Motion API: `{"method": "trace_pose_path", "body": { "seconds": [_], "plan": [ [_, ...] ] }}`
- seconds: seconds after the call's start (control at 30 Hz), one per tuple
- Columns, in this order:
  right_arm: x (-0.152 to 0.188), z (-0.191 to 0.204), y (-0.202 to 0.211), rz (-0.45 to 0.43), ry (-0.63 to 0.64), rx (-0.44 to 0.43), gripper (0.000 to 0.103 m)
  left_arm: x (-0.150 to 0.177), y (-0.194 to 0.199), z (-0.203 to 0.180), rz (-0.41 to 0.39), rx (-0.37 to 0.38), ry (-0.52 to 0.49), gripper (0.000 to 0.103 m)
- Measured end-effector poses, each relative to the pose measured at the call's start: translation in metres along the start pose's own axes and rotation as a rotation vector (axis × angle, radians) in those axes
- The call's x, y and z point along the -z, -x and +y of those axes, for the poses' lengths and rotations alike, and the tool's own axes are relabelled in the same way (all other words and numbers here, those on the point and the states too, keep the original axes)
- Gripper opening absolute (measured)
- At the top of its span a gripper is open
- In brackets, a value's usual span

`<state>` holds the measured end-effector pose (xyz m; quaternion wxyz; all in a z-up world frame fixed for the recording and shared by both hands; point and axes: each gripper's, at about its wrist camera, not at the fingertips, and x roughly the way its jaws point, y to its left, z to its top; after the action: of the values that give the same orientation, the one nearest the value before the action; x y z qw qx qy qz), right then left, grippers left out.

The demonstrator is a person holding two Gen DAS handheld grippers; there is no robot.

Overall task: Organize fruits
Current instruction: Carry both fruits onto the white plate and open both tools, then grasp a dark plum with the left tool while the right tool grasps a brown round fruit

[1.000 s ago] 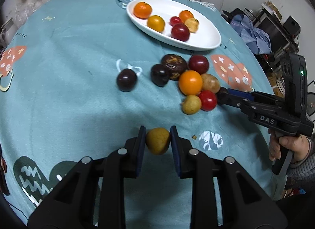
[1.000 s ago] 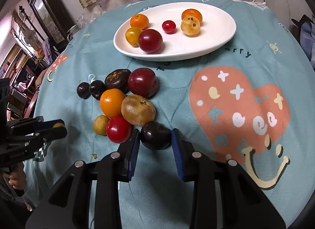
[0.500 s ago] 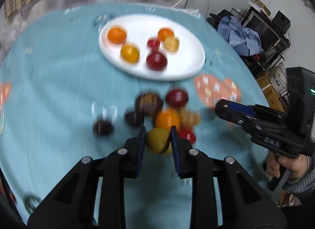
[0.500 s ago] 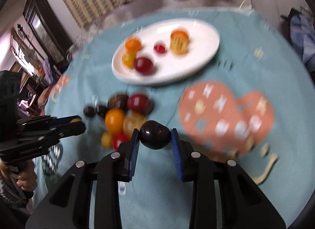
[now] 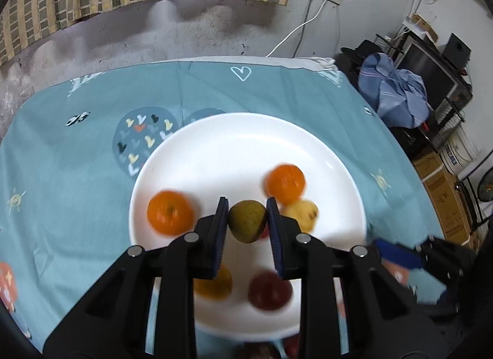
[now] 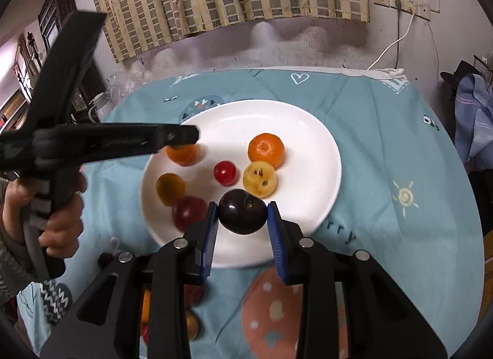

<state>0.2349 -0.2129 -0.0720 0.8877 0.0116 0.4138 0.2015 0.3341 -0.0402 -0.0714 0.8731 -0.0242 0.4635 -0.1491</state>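
My left gripper [image 5: 248,220] is shut on a yellow-brown fruit [image 5: 247,221] and holds it above the white oval plate [image 5: 234,149]. My right gripper [image 6: 242,218] is shut on a dark plum [image 6: 242,215] over the plate's near rim [image 6: 323,204]. The plate holds two oranges [image 6: 266,150], a cherry tomato [image 6: 225,173], a spotted yellow fruit [image 6: 259,179], a yellow-orange fruit [image 6: 170,188] and a red plum [image 6: 188,212]. The left gripper also shows in the right wrist view, reaching over the plate's left side.
The round table wears a teal patterned cloth [image 6: 385,158]. Several loose fruits [image 6: 192,323] lie on the cloth below my right gripper, mostly hidden by it. A wall, a curtain and cluttered shelves stand behind the table.
Both grippers have lifted their fruits off the cloth and carried them forward over the plate. The loose pile has dropped to the bottom of both views.
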Motion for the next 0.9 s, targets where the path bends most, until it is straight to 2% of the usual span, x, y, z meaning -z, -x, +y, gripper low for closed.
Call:
{"method": "trace_pose_path", "body": {
  "seconds": [0.03, 0.07, 0.1, 0.13, 0.27, 0.43, 0.57, 0.7, 0.9],
  "plan": [
    [0.000, 0.000, -0.004, 0.007, 0.003, -0.002, 0.033, -0.003, -0.007, 0.000, 0.003, -0.005, 0.001, 0.026],
    [-0.001, 0.000, -0.008, 0.019, 0.002, -0.001, 0.037, -0.005, -0.013, 0.001, 0.003, -0.014, 0.001, 0.032],
    [-0.001, -0.001, -0.012, 0.028, -0.004, 0.009, 0.045, -0.006, -0.017, 0.003, 0.004, -0.018, 0.002, 0.039],
    [0.000, -0.002, -0.012, 0.010, -0.012, 0.021, 0.062, -0.005, -0.018, 0.003, -0.001, -0.025, 0.005, 0.051],
    [0.003, -0.006, -0.009, -0.015, -0.029, 0.015, 0.062, -0.001, -0.015, 0.008, -0.015, -0.023, 0.017, 0.053],
    [0.016, -0.005, 0.015, -0.029, -0.071, -0.012, 0.062, 0.029, 0.025, 0.032, -0.039, -0.045, 0.075, 0.053],
    [0.044, -0.004, 0.040, -0.007, -0.127, -0.024, 0.062, 0.082, 0.061, 0.058, -0.008, -0.105, 0.120, 0.053],
    [0.079, -0.004, 0.061, 0.036, -0.196, -0.036, 0.062, 0.133, 0.081, 0.071, 0.049, -0.139, 0.156, 0.053],
    [0.106, 0.008, 0.081, 0.085, -0.192, -0.027, 0.062, 0.183, 0.087, 0.053, 0.085, -0.166, 0.104, 0.053]
  ]
}}
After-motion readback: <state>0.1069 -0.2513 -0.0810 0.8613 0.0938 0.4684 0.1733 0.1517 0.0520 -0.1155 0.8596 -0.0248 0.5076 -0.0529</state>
